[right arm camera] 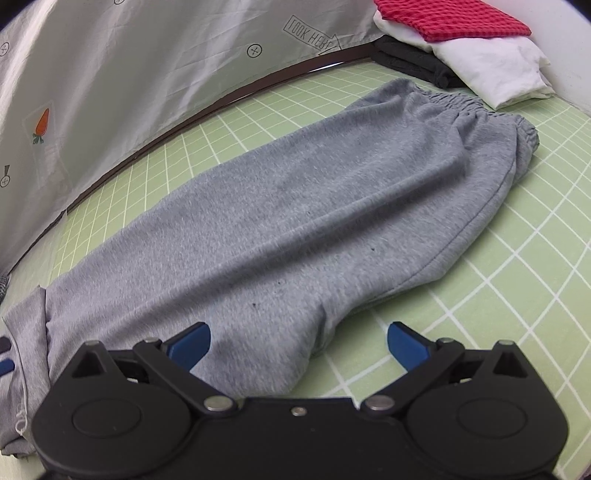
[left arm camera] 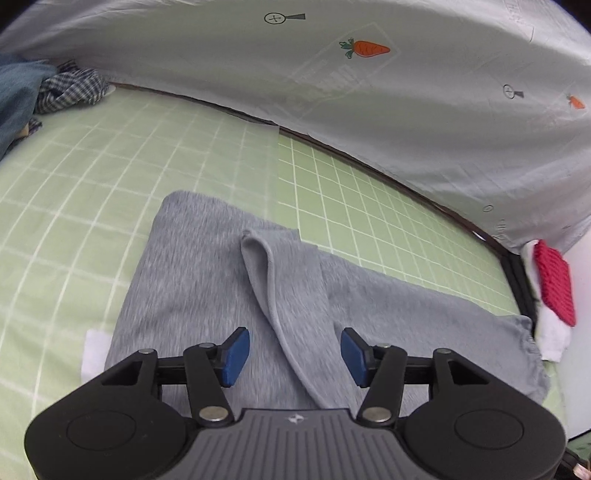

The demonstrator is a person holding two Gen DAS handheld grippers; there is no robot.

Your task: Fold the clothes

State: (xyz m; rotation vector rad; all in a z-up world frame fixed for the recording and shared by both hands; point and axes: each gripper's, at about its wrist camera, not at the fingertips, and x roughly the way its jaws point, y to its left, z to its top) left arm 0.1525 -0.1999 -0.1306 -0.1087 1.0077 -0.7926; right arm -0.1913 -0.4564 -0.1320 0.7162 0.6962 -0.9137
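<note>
Your grey sweatpants (right arm camera: 295, 206) lie stretched out flat on the green checked sheet (right arm camera: 517, 295), and everything else sits around them. Your left claw (left arm camera: 293, 352) hangs over the leg end of the sweatpants with its blue pads (left arm camera: 236, 356) standing apart, gripping nothing; a folded-over flap of grey cloth with a raised seam runs up between them, but neither pad presses on it. Your right claw (right arm camera: 299, 349) is spread wide too, empty, with one blue pad over the near edge of the sweatpants and the other out over bare sheet just beside them. At the far end of the sweatpants you've got the gathered elastic waistband (right arm camera: 480, 107), and just beyond it a stack: a red knitted cloth (right arm camera: 450, 18) on top of a folded white piece (right arm camera: 491, 70), with something folded and dark (right arm camera: 410, 62) under that. Along the far side of the sweatpants runs a pale grey fabric with carrot prints (left arm camera: 332, 74), hanging down to the sheet's edge. Well off from the leg end, at the far left corner in your left view, a checked blue garment (left arm camera: 70, 90) is bunched against some blue denim (left arm camera: 16, 99).
</note>
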